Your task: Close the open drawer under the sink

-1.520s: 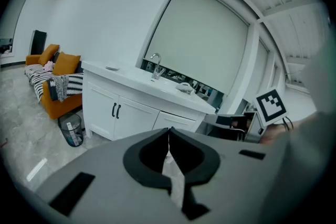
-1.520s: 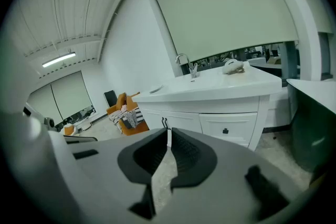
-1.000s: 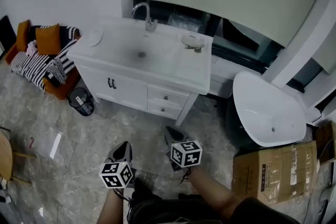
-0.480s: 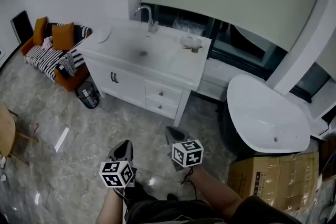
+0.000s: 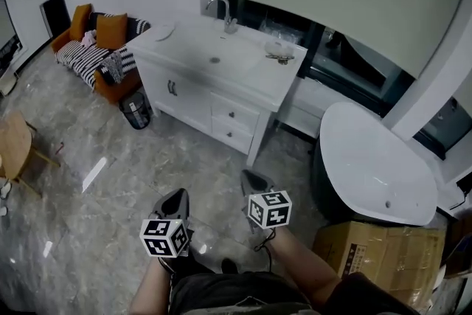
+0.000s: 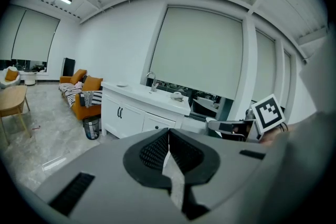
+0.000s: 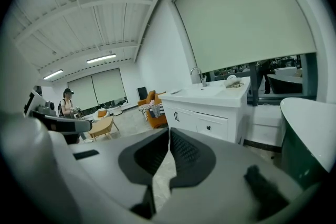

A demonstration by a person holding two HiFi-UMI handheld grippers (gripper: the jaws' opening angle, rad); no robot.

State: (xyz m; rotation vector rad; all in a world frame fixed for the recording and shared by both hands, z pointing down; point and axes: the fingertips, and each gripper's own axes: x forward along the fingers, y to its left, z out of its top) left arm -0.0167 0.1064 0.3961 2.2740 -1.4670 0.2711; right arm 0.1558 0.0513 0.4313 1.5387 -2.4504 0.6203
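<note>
The white sink vanity (image 5: pixel 221 66) stands across the floor ahead of me, with a tap and basin on top. Two small drawers (image 5: pixel 237 125) sit one above the other at its right end, beside double doors (image 5: pixel 173 92). From here I cannot tell whether either drawer stands out from the front. My left gripper (image 5: pixel 177 197) and right gripper (image 5: pixel 248 178) are held low over the marble floor, well short of the vanity. Both are shut with nothing between the pads, as the left gripper (image 6: pixel 168 131) and right gripper (image 7: pixel 169 131) views show. The drawers (image 7: pixel 218 126) lie beyond the right jaws.
An orange sofa (image 5: pixel 92 48) with striped cushions and a black wastebasket (image 5: pixel 137 113) stand left of the vanity. A white bathtub (image 5: pixel 376 166) and a cardboard box (image 5: pixel 380 258) are at right. A wooden chair (image 5: pixel 18 147) is at far left. A person (image 7: pixel 68 101) stands far off.
The person has walked across the floor with both grippers, which keep their place in the head view. The vanity has shifted right, and more sofa and a wooden chair show.
</note>
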